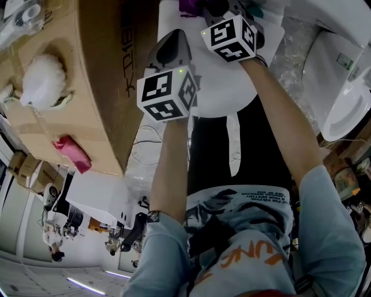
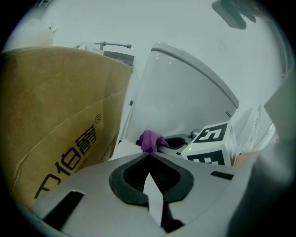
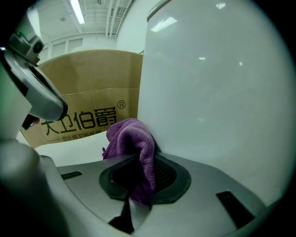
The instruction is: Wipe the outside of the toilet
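Note:
The white toilet (image 1: pixel 223 96) stands just in front of me; its smooth outer wall (image 3: pixel 217 92) fills the right gripper view. My right gripper (image 3: pixel 138 159) is shut on a purple cloth (image 3: pixel 132 139), and the cloth presses against the toilet's side. In the head view the cloth (image 1: pixel 188 6) shows at the top edge beside the right gripper (image 1: pixel 223 8). My left gripper (image 1: pixel 173 37) hovers a little behind and to the left, jaws shut with nothing between them. From the left gripper (image 2: pixel 149 156) I see the cloth (image 2: pixel 150 140) and the toilet (image 2: pixel 185 92) ahead.
A large cardboard box (image 1: pixel 87 69) stands close on the toilet's left, leaving a narrow gap. A white fluffy duster (image 1: pixel 43 81) and a pink cloth (image 1: pixel 72 152) lie on the box. Another white toilet (image 1: pixel 342 75) is at the right. Cables (image 1: pixel 145 145) lie on the floor.

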